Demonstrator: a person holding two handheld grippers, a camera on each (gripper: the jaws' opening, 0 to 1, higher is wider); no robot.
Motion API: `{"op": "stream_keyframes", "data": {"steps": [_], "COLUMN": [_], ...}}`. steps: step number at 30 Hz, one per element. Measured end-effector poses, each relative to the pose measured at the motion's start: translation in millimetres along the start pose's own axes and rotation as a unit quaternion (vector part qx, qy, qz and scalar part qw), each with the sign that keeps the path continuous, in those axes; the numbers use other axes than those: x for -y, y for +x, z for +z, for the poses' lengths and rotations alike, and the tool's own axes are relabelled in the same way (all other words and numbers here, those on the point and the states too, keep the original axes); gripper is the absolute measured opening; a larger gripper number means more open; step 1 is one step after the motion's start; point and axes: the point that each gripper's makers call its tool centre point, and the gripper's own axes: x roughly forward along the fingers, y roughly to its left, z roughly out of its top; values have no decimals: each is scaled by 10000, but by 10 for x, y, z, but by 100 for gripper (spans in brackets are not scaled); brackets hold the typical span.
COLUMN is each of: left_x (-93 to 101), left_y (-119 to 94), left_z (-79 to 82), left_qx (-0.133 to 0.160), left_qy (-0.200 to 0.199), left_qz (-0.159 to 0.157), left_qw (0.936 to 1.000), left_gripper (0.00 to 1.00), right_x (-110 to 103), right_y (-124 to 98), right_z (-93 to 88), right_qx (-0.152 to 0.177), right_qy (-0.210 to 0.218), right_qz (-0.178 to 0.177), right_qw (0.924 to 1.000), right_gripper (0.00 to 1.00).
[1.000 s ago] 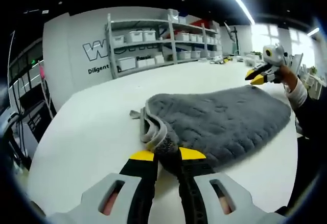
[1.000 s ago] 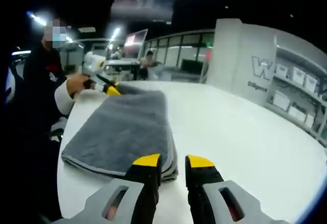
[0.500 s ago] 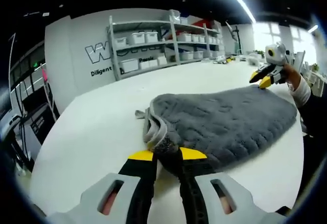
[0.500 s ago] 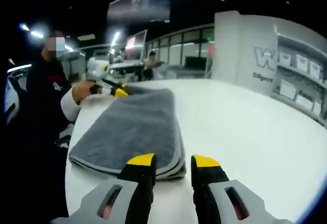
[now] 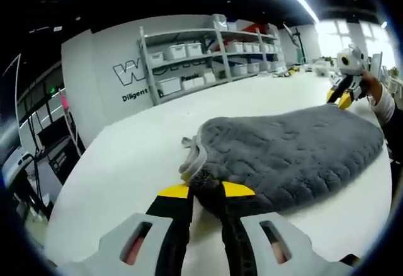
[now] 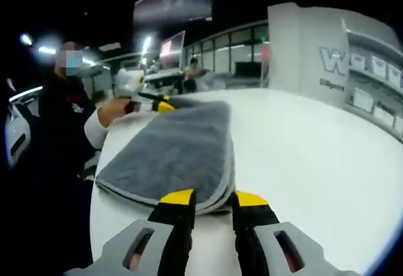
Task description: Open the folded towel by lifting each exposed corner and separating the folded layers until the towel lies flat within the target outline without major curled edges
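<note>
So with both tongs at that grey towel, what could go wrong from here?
The left tongs seem clamped on several stacked layers of the towel, so lifting may raise the whole bundle instead of one layer. The right tongs sit open at the far corner; a shallow bite might slip off. The towel also lies near the table edge and could slide off.

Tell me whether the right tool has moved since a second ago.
Yes: the right tool has edged forward toward the towel, whose near corner now lies further in between its open jaws.
</note>
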Motion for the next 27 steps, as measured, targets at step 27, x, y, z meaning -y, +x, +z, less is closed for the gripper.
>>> {"op": "stream_keyframes", "data": {"steps": [27], "left_x": [-33], "left_y": [-199], "left_z": [195], "left_qx": [249], "left_qy": [-38], "left_qz": [-16], "left_qw": [9997], "left_gripper": [28], "right_x": [-316], "right_y": [-55], "right_z": [54], "right_qx": [-164], "right_qy": [-252], "right_qz": [523], "right_qw": [9982], "right_gripper": [4]}}
